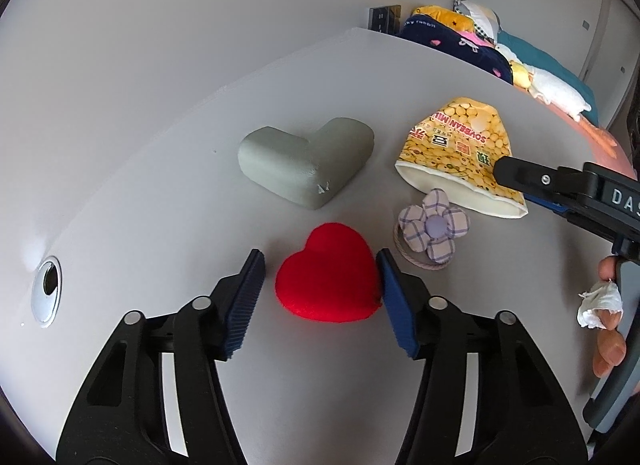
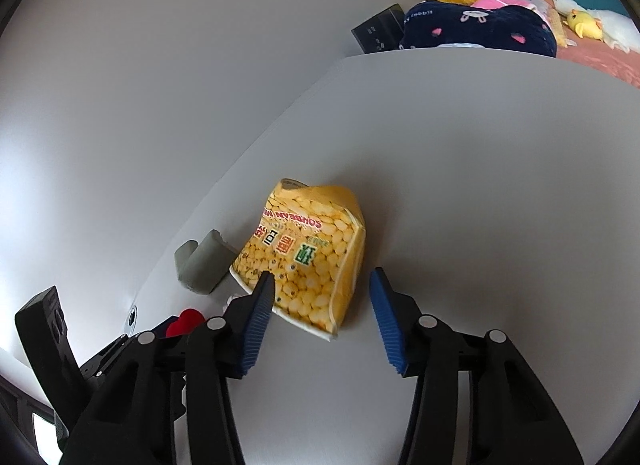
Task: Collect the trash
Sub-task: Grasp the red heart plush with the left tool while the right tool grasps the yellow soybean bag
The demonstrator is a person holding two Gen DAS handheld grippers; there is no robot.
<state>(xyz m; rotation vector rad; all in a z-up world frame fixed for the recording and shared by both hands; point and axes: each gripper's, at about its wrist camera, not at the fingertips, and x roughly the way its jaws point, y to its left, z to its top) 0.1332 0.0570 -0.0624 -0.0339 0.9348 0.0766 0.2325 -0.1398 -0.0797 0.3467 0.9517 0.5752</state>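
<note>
A red plush heart lies on the white table. My left gripper is open, its blue pads on either side of the heart, the right pad at its edge. A yellow soybean-milk carton with an open end lies at the right; it also shows in the right wrist view. My right gripper is open, just in front of the carton's open end, its left pad over the carton's edge. A checked fabric flower hair tie lies between heart and carton.
A grey L-shaped foam corner guard lies behind the heart, also seen in the right wrist view. A round metal cable hole sits at the table's left. A bed with plush toys lies beyond the far edge. A bandaged finger shows.
</note>
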